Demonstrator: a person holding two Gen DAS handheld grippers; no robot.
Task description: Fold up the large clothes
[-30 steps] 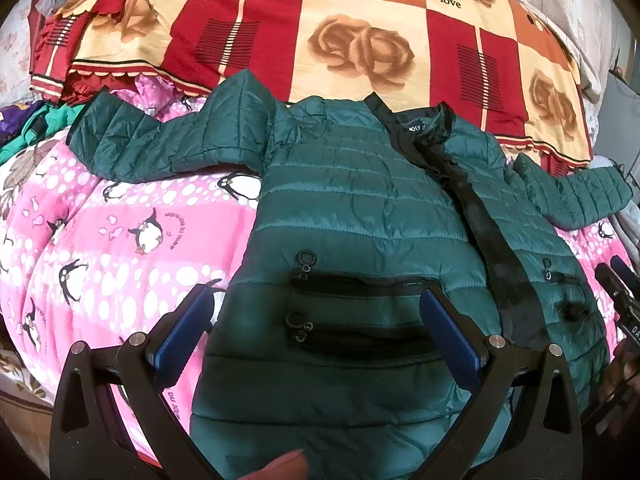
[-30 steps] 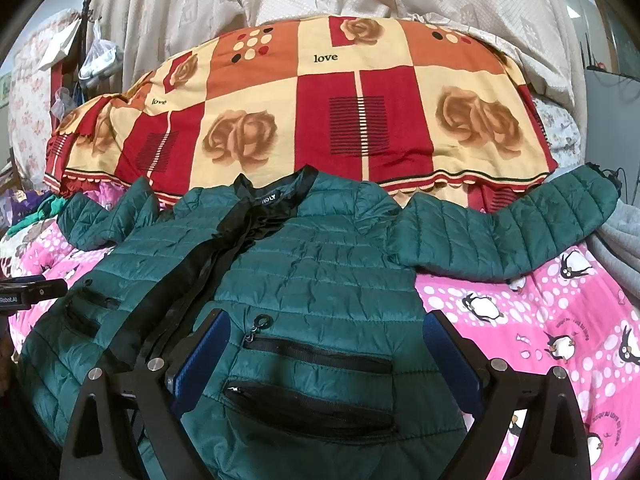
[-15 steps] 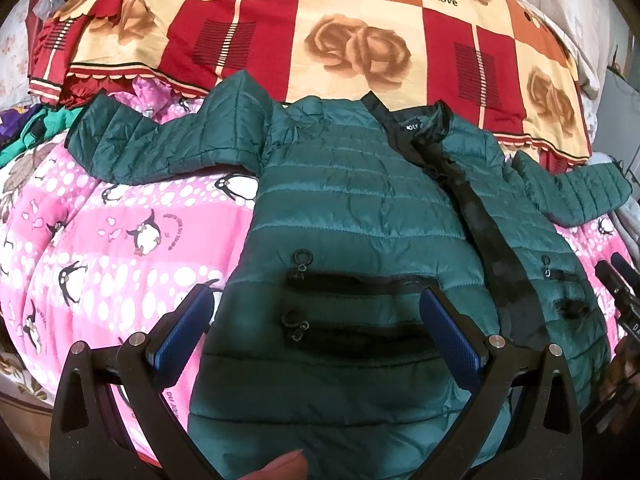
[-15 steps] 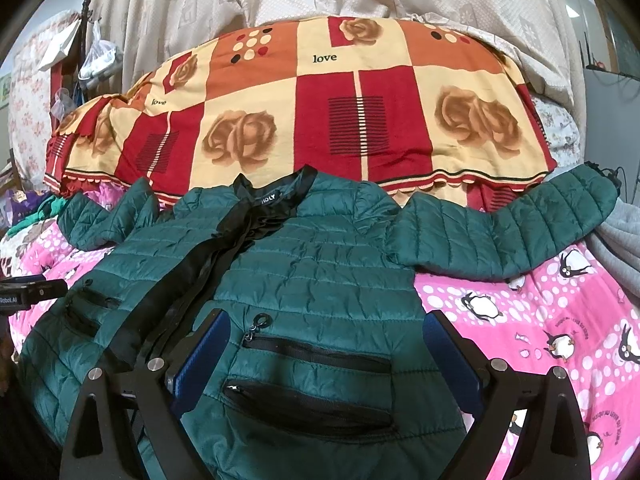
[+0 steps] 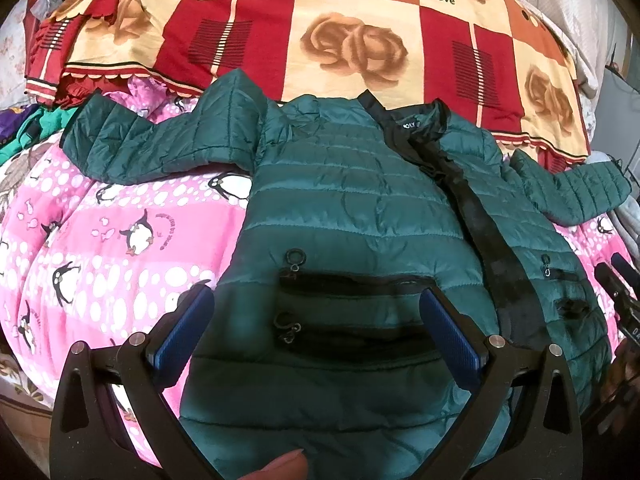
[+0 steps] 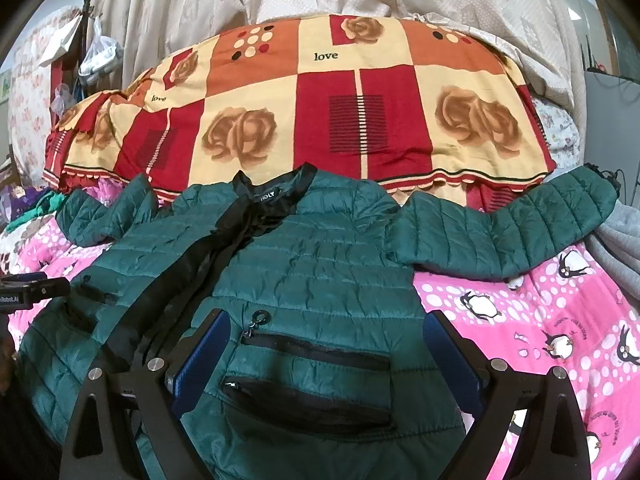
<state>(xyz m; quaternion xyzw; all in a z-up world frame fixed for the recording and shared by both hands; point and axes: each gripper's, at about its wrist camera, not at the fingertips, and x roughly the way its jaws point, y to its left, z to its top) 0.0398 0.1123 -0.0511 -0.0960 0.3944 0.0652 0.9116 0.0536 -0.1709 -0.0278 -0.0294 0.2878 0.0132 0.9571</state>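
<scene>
One dark green quilted puffer jacket [image 5: 352, 208] lies front-up on a pink penguin-print blanket [image 5: 120, 240], its long axis running from the hem near the fingers up to the collar, which points at the red-and-cream rose-patterned quilt [image 5: 320, 32] beyond. Both sleeves (two, spread sideways) reach out to either side. The left gripper [image 5: 316, 320] hovers with fingers spread wide over two zip pockets; the right gripper [image 6: 326, 344] likewise, spread apart above the other two pockets, holding nothing.
</scene>
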